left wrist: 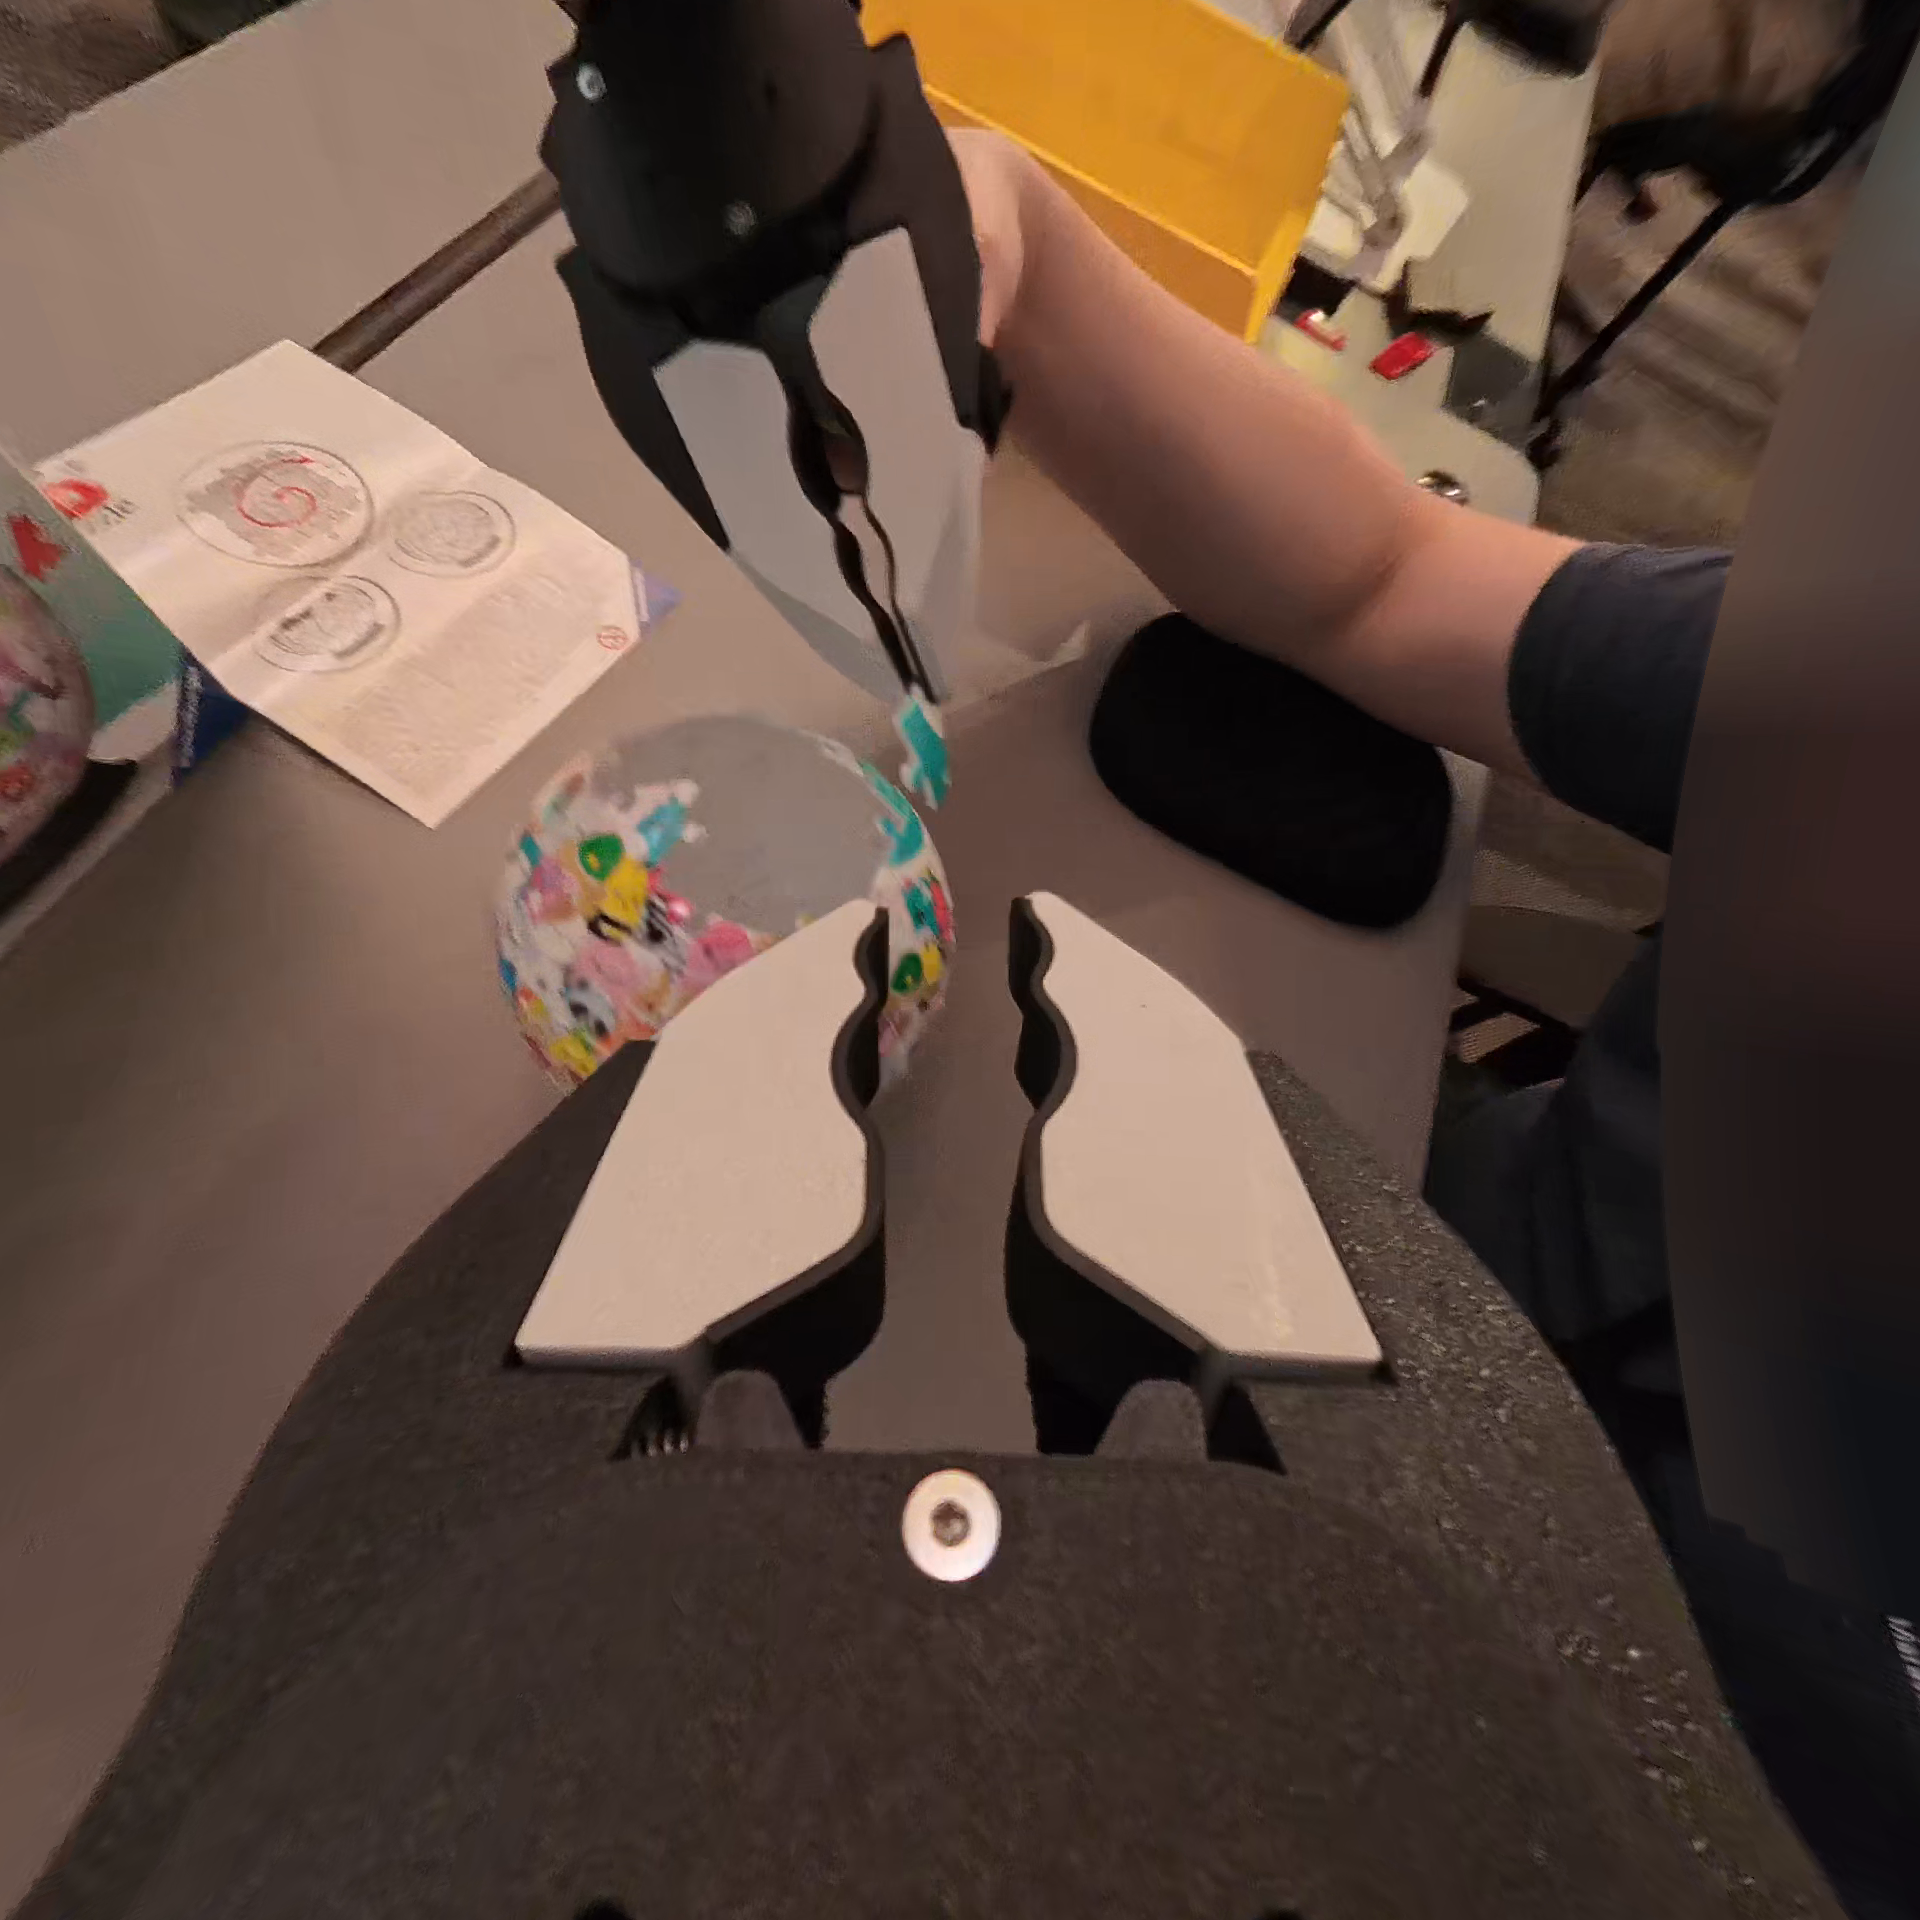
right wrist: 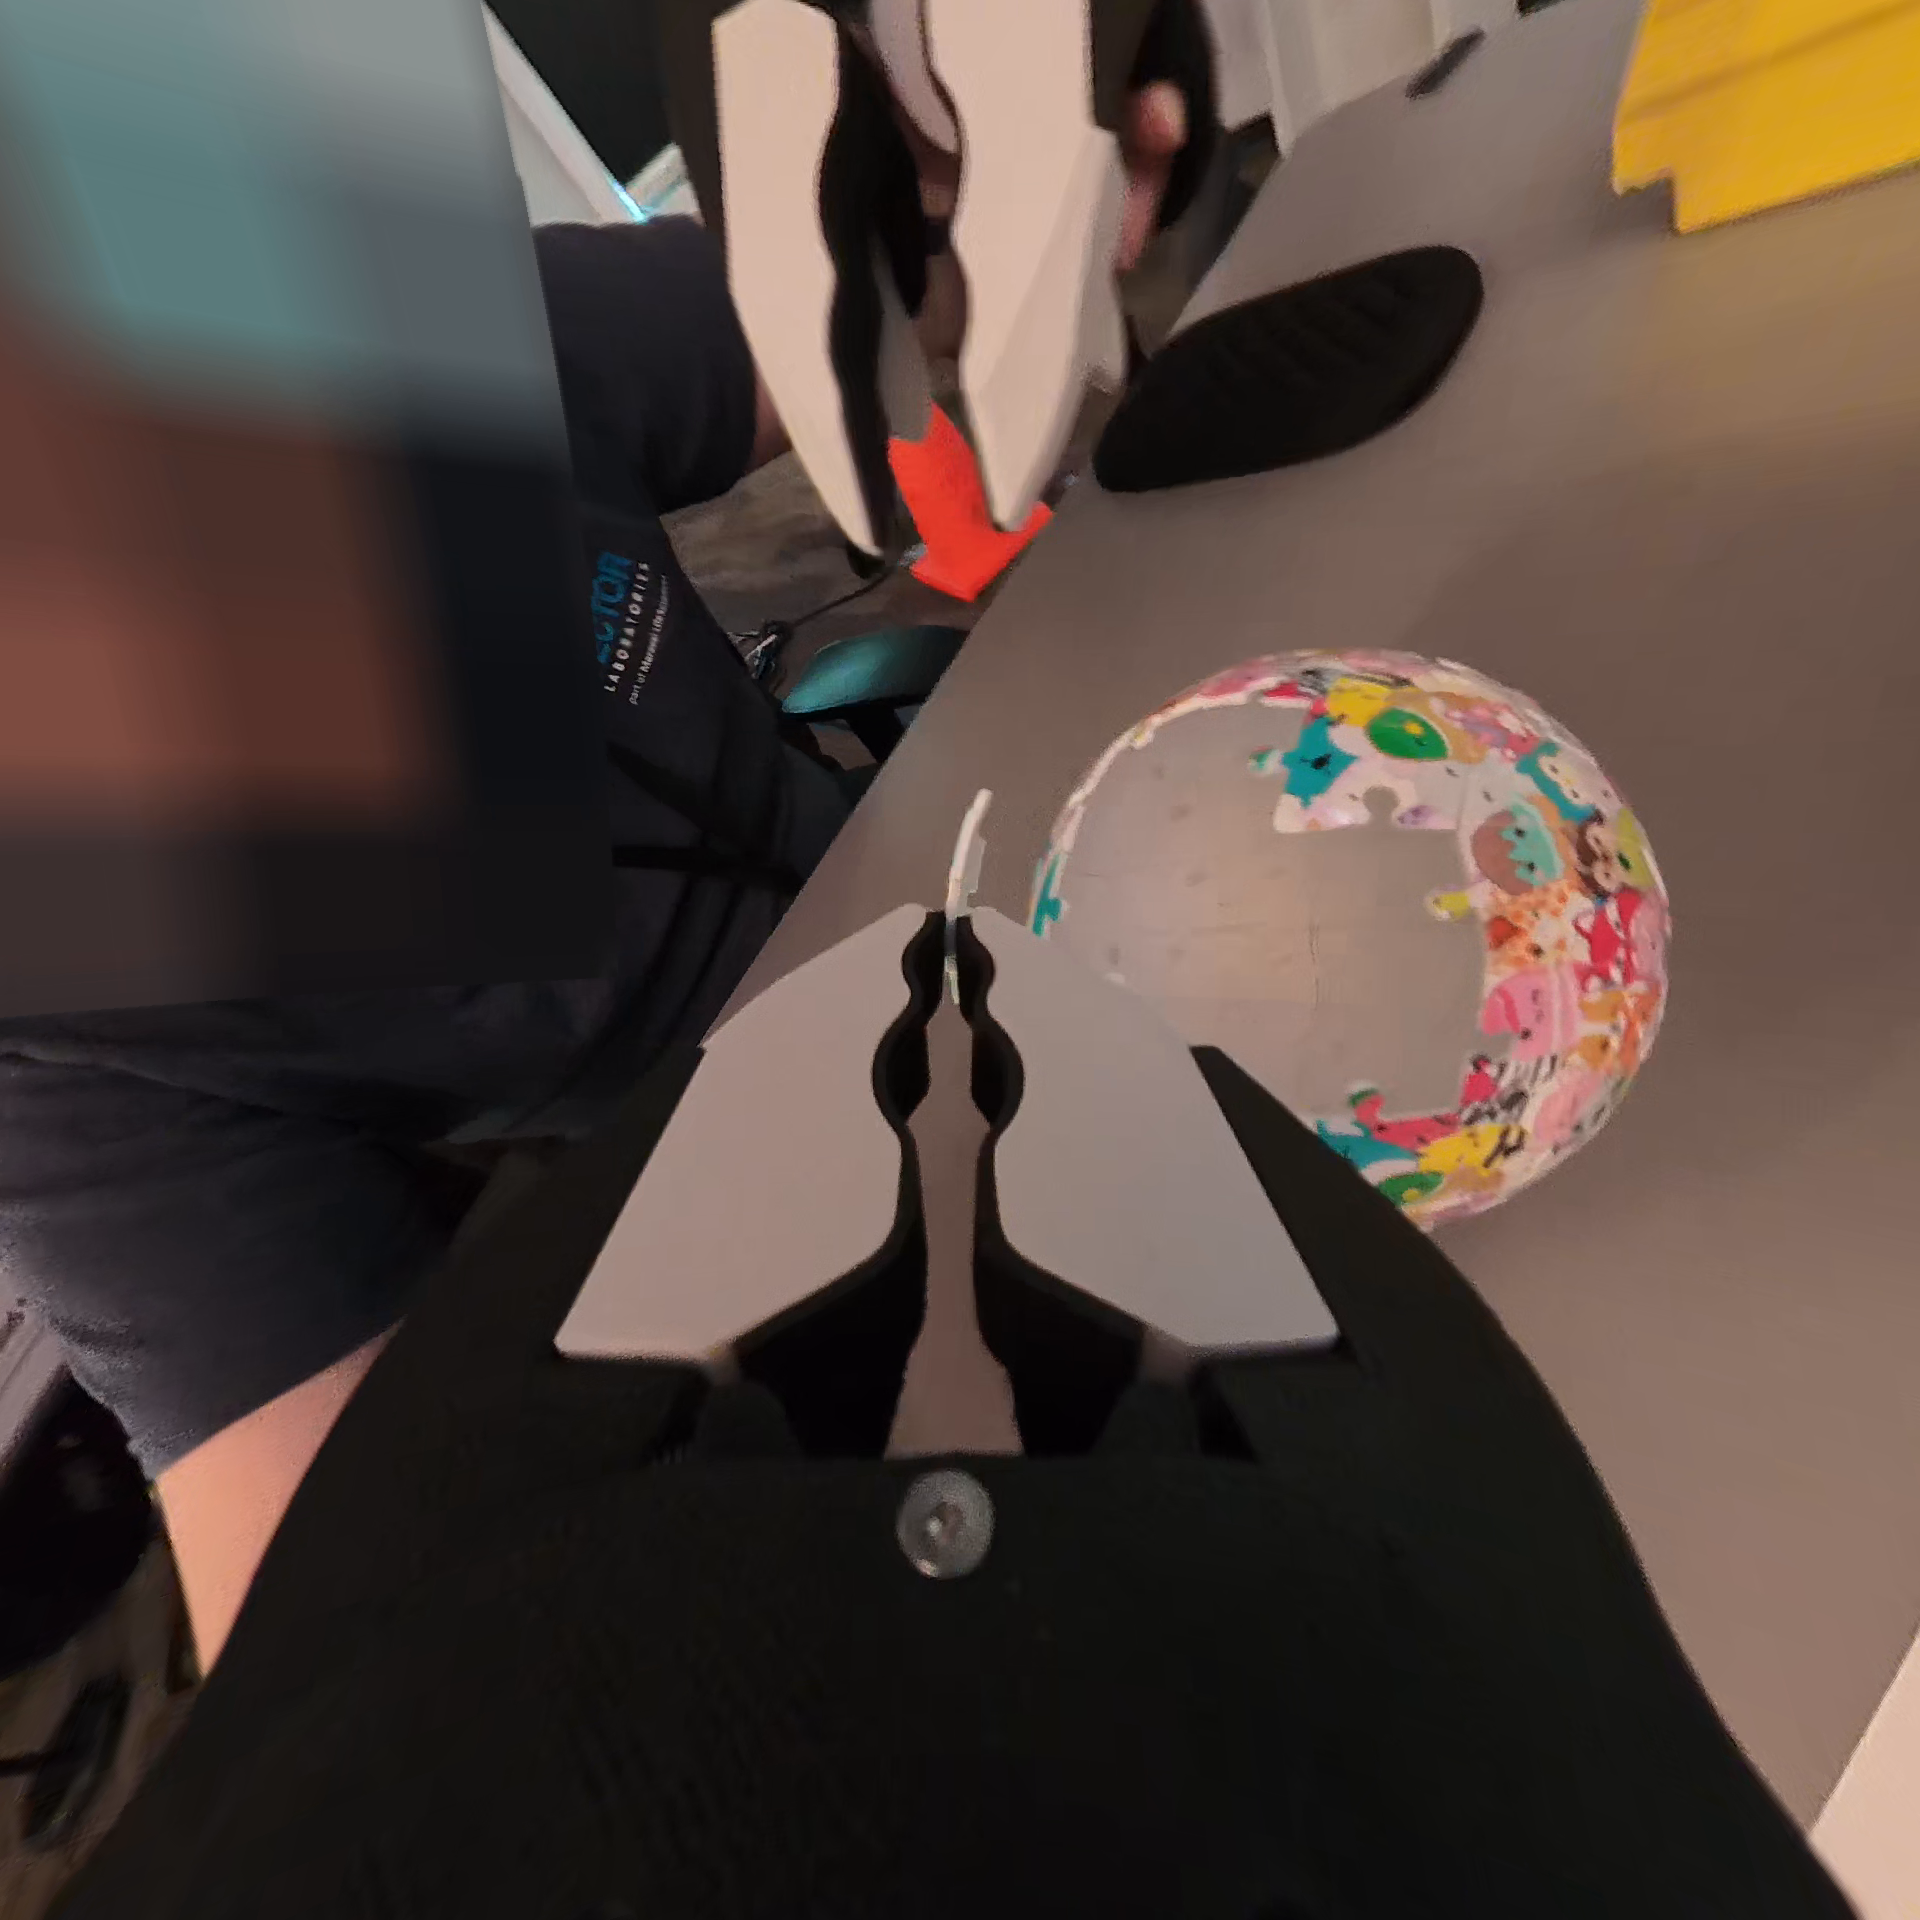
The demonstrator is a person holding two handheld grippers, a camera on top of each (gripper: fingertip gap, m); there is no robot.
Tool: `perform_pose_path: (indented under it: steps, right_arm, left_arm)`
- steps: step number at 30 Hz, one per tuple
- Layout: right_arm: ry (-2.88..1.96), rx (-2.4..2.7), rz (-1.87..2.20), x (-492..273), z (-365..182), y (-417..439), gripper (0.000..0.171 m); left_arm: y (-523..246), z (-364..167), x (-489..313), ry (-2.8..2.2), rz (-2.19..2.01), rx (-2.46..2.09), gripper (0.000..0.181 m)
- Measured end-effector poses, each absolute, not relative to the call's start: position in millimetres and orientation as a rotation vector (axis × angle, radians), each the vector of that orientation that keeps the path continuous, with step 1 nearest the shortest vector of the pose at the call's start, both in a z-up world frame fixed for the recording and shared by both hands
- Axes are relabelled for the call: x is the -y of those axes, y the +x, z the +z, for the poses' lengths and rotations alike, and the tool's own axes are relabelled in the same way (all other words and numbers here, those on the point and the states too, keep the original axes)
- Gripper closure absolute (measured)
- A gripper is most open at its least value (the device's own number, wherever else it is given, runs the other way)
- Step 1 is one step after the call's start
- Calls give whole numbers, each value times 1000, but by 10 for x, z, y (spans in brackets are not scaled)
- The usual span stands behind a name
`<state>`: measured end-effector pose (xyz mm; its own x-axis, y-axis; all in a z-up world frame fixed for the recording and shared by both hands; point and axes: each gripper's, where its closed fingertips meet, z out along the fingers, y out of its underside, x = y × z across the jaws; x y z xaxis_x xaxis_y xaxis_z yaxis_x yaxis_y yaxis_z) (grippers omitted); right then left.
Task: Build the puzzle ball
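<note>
Left wrist view: the left gripper [left wrist: 948, 914], jaws parted and empty, hovers over the grey table [left wrist: 260, 1091]. Just beyond its left finger, at 11 o'clock, rests the puzzle ball [left wrist: 717, 894], its unfinished opening facing up and toward the right gripper [left wrist: 914, 686]. That gripper reaches down from 12 o'clock, pinching a teal puzzle piece [left wrist: 925, 743] at the opening's rim; the piece hangs with its long axis roughly vertical. A black pad [left wrist: 1268, 769] lies at 2 o'clock by the table edge, an instruction sheet [left wrist: 343, 582] at 10 o'clock, a yellow bin [left wrist: 1122, 135] far at 1 o'clock, contents not visible. Bare table lies left of the ball.
</note>
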<state>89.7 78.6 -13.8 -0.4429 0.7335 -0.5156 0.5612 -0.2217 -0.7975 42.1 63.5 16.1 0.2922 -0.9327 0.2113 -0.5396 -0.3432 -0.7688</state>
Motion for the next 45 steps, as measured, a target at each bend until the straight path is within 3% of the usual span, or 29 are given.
perform_pose_path:
  steps: [23,45]
  right_arm:
    - [-1448,1888,1788,-850,-186,858,169]
    - [-1447,1889,1793,-858,-259,802,168]
  left_arm:
    - [773,-186,-888,-2372,-702,-1395,165]
    - [791,-268,-785,-2478,-947,-1378,179]
